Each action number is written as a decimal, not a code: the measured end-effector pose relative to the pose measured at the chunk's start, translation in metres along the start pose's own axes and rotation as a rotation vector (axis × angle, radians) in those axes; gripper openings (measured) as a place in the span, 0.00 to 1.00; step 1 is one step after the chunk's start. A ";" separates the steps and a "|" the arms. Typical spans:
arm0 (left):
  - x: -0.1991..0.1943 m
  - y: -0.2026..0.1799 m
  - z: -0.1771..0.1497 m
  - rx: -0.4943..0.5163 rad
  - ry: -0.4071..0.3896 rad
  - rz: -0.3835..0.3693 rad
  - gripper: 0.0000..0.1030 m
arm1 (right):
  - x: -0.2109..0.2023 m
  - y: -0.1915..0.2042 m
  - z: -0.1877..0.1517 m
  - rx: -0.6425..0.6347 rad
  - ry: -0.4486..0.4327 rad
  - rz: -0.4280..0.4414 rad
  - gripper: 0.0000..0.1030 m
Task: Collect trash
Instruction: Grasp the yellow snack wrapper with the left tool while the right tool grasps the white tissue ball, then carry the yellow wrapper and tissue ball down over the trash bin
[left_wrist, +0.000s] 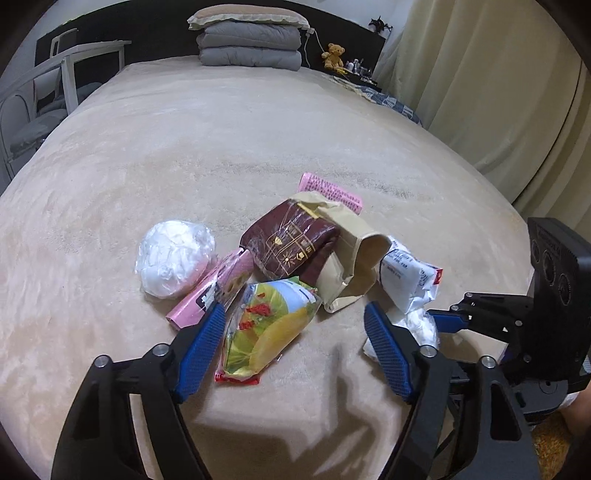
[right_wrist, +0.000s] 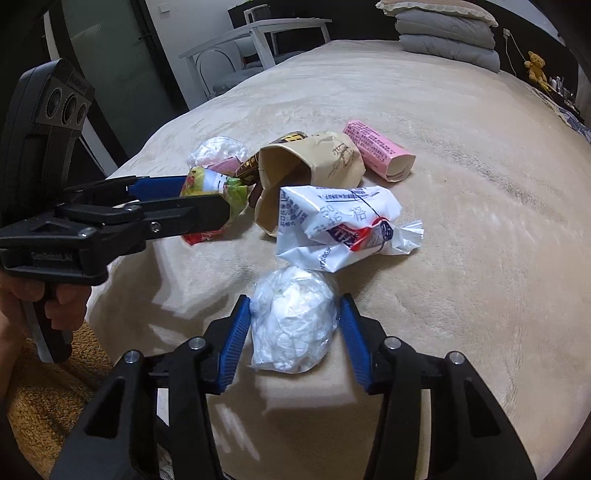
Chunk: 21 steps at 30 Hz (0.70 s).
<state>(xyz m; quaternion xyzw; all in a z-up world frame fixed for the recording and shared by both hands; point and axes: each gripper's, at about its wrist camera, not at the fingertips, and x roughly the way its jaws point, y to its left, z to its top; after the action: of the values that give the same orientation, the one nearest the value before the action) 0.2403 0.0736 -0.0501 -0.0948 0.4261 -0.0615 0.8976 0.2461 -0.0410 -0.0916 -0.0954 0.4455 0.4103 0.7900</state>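
On the beige bed (left_wrist: 258, 147), our right gripper (right_wrist: 293, 332) pinched a wadded white plastic bag (right_wrist: 293, 328) at the heap's six o'clock; our left gripper (left_wrist: 295, 343) stood spread beside a yellow-green snack wrapper (left_wrist: 266, 332), which we judged needed closing on next.

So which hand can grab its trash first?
Probably the right. The right hand-held gripper has both pads at the sides of the white wad. The left hand-held gripper is wider, with only one pad near the yellow bag.
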 end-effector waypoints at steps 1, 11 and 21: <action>0.004 -0.002 -0.001 0.016 0.012 0.025 0.59 | 0.000 0.001 0.000 -0.011 0.000 -0.005 0.46; 0.002 -0.018 -0.008 0.107 -0.001 0.082 0.38 | -0.014 0.007 -0.005 0.007 -0.020 0.034 0.45; -0.021 -0.022 -0.027 0.015 -0.046 0.044 0.37 | -0.033 0.009 -0.018 0.042 -0.054 0.056 0.45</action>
<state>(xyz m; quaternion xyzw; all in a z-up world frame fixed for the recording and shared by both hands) 0.2055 0.0532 -0.0456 -0.0802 0.4069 -0.0428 0.9089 0.2190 -0.0629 -0.0746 -0.0552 0.4352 0.4250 0.7918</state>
